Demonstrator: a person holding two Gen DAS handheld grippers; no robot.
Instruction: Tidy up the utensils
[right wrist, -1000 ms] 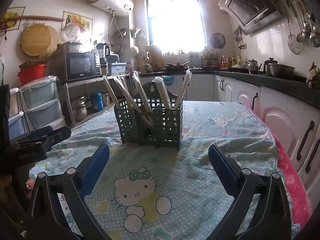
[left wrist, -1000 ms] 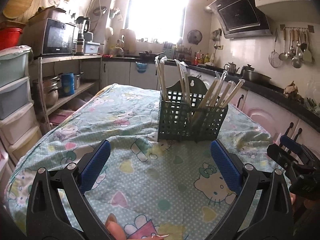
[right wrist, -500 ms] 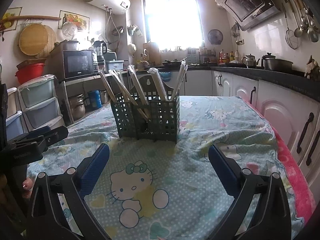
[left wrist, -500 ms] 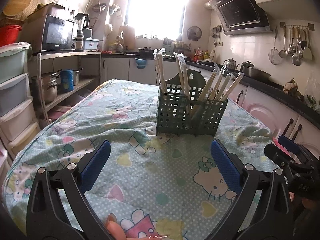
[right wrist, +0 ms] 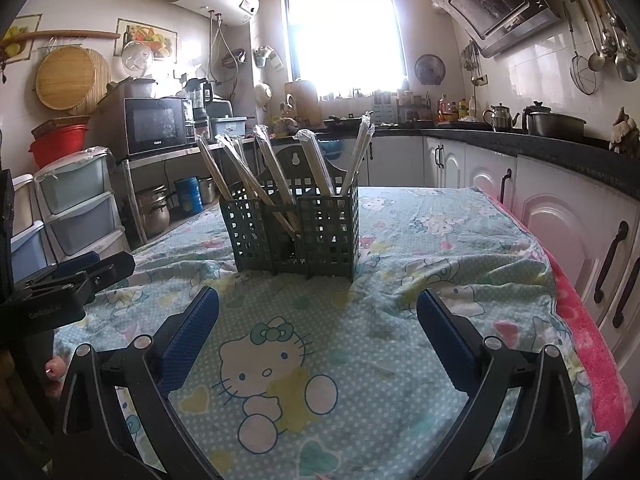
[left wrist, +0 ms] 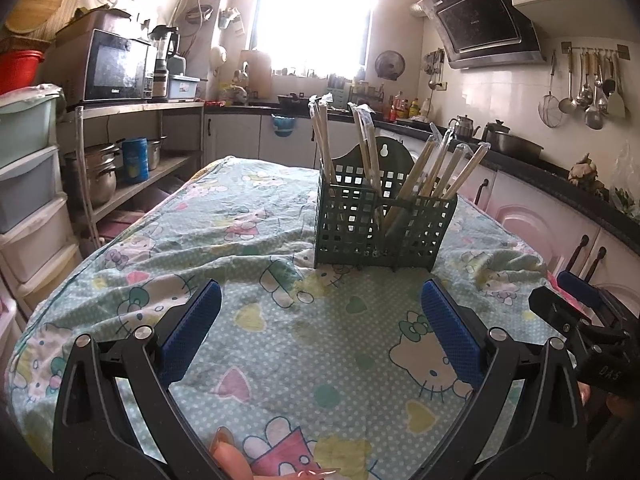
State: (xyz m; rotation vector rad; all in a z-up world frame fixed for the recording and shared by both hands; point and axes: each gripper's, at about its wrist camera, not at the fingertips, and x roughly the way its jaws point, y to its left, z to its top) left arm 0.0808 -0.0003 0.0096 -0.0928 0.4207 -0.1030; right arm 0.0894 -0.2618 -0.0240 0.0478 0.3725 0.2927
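Both grippers, left and right, hang spread wide and empty just above the cloth, likely held back and low so each camera keeps the whole caddy in sight before a reach. From the left gripper the caddy stands near, at about 12 to 1 o'clock, and from the right one at about 11 to 12, upright on the cloth and touched by neither. Its wrapped chopsticks lean in separate compartments, fanned outward against the rims, which probably leaves their tops free to be pinched from above.
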